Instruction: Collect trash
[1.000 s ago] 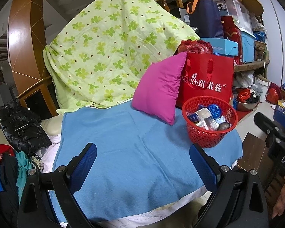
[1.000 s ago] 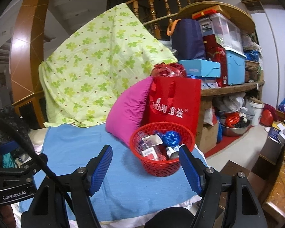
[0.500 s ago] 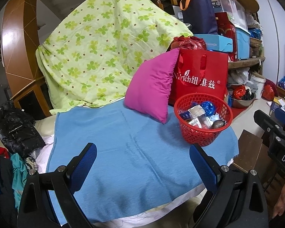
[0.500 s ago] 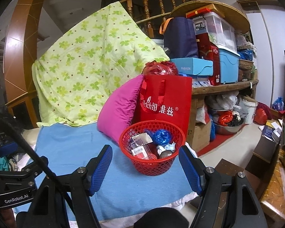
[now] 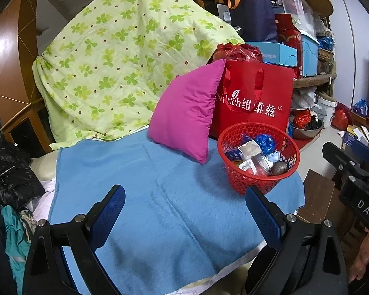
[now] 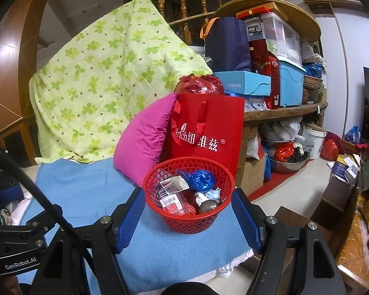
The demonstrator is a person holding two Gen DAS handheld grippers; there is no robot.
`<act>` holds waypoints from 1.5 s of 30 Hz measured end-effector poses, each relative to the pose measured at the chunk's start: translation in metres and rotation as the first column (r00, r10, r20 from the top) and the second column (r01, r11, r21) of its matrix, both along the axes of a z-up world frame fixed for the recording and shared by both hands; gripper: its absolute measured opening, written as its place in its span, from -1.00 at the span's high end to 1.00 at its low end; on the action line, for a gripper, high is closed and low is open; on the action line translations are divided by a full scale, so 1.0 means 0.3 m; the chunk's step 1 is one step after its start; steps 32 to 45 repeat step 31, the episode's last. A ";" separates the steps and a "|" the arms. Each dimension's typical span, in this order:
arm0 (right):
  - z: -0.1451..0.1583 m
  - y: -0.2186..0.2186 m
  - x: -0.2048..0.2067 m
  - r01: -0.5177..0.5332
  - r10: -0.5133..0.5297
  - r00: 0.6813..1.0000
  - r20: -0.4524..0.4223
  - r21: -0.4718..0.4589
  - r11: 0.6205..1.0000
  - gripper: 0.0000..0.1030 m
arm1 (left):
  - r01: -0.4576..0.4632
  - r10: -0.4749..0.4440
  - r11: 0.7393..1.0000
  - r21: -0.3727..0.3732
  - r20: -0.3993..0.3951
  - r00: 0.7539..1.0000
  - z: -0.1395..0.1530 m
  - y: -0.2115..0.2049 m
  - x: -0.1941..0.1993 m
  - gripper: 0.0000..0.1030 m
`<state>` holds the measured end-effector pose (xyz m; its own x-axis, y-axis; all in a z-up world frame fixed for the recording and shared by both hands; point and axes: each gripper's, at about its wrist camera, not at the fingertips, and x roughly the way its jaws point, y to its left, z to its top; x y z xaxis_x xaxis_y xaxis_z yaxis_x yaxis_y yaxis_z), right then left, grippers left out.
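A red mesh basket (image 6: 189,221) stands on the blue blanket (image 6: 86,189) near its right end. It holds trash: a crumpled blue foil ball (image 6: 203,179), white and red wrappers (image 6: 172,196) and a dark round lump (image 6: 207,206). My right gripper (image 6: 189,217) is open. The basket shows in the gap just beyond its blue pads (image 6: 132,221), untouched. My left gripper (image 5: 185,215) hovers open over bare blanket (image 5: 160,196), with the basket (image 5: 258,172) ahead to its right. The right gripper's body (image 5: 351,179) shows at that view's right edge.
A magenta pillow (image 5: 187,113) and a red paper bag (image 5: 255,98) stand right behind the basket. A green clover quilt (image 5: 125,61) is draped at the back. Dark clothes (image 5: 7,167) lie left. Loaded shelves (image 6: 283,86) and floor clutter (image 6: 290,154) fill the right.
Both views have shifted. The basket has slid left and grown slightly in the right wrist view, now centred between the pads. Both grippers' jaws keep the same width.
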<state>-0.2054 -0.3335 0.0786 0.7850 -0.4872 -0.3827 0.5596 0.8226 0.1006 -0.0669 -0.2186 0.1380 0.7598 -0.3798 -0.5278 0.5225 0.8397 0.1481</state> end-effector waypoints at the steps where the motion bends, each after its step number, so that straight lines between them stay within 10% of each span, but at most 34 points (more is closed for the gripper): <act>1: 0.000 0.000 0.009 -0.001 0.001 1.000 -0.001 -0.002 1.000 -0.46 | -0.001 0.001 1.000 -0.003 -0.003 1.000 -0.002 -0.003 0.014 -0.90; 31: -0.213 -0.054 0.536 -0.153 0.154 0.985 -0.084 0.017 0.988 -0.47 | -0.149 0.141 0.988 -0.038 -0.156 0.978 -0.239 -0.039 0.479 -0.90; 45: -0.213 -0.054 0.536 -0.153 0.154 0.985 -0.084 0.017 0.988 -0.47 | -0.149 0.141 0.988 -0.038 -0.156 0.978 -0.239 -0.039 0.479 -0.90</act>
